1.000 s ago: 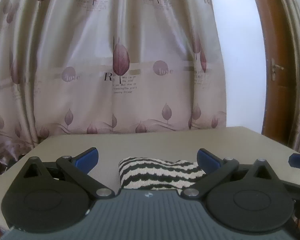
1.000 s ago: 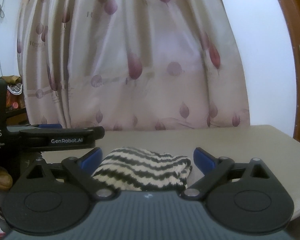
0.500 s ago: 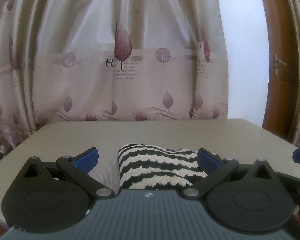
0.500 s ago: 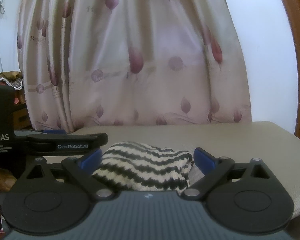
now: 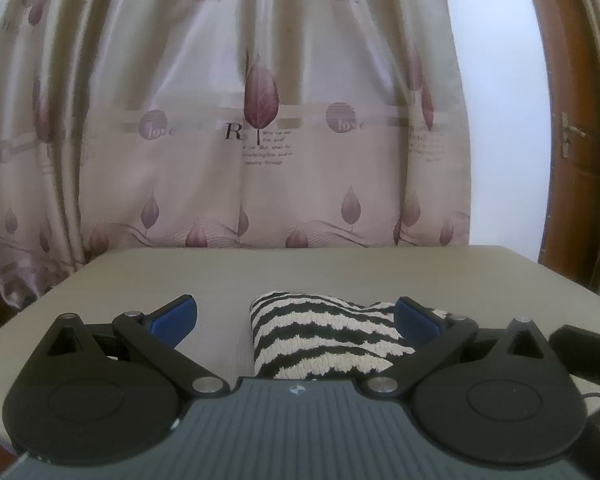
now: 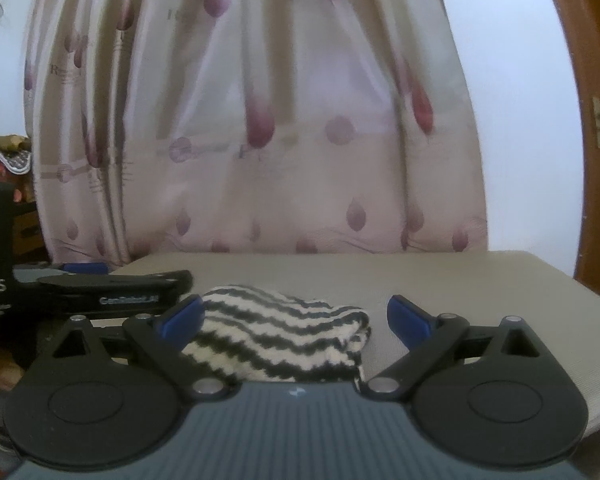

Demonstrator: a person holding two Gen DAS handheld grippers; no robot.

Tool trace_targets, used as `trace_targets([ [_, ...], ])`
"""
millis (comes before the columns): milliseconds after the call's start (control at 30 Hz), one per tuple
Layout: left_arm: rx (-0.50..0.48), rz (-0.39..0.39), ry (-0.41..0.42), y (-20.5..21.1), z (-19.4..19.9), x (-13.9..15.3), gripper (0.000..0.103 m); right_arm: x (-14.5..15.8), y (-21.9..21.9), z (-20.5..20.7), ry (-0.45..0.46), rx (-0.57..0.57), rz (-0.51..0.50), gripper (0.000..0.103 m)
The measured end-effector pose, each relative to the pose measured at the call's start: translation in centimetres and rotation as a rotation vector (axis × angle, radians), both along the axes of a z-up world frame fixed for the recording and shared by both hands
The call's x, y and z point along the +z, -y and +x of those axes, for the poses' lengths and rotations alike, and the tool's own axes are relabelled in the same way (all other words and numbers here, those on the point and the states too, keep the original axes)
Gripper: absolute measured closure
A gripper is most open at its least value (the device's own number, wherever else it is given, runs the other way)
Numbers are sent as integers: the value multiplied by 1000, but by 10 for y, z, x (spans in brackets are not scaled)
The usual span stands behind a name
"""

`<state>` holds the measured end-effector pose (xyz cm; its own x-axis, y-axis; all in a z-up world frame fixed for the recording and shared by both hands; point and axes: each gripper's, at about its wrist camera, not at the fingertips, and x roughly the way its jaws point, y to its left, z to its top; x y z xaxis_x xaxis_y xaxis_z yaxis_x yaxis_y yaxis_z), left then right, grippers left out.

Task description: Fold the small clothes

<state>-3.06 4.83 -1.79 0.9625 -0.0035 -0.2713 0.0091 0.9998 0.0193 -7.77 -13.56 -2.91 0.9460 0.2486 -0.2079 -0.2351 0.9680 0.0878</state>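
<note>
While both sets of blue-tipped fingers stand wide apart and grip nothing, the left gripper (image 5: 296,318) and right gripper (image 6: 296,316) hover low over the table (image 5: 340,268). Between and just ahead of each pair lies the folded cloth (image 5: 324,336), a thick, fuzzy, black-and-white zigzag-striped bundle.

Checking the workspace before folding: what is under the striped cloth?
The striped cloth lies bunched on the grey table; only table surface shows around it. Anything beneath the cloth is covered, and its near edge is hidden by the gripper bodies.
</note>
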Motion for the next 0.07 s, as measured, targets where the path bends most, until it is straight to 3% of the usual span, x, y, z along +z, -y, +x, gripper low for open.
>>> trace_targets([
  [67, 4, 5, 6, 1, -1, 0, 0, 0, 2, 2, -4, -7, 5, 4],
])
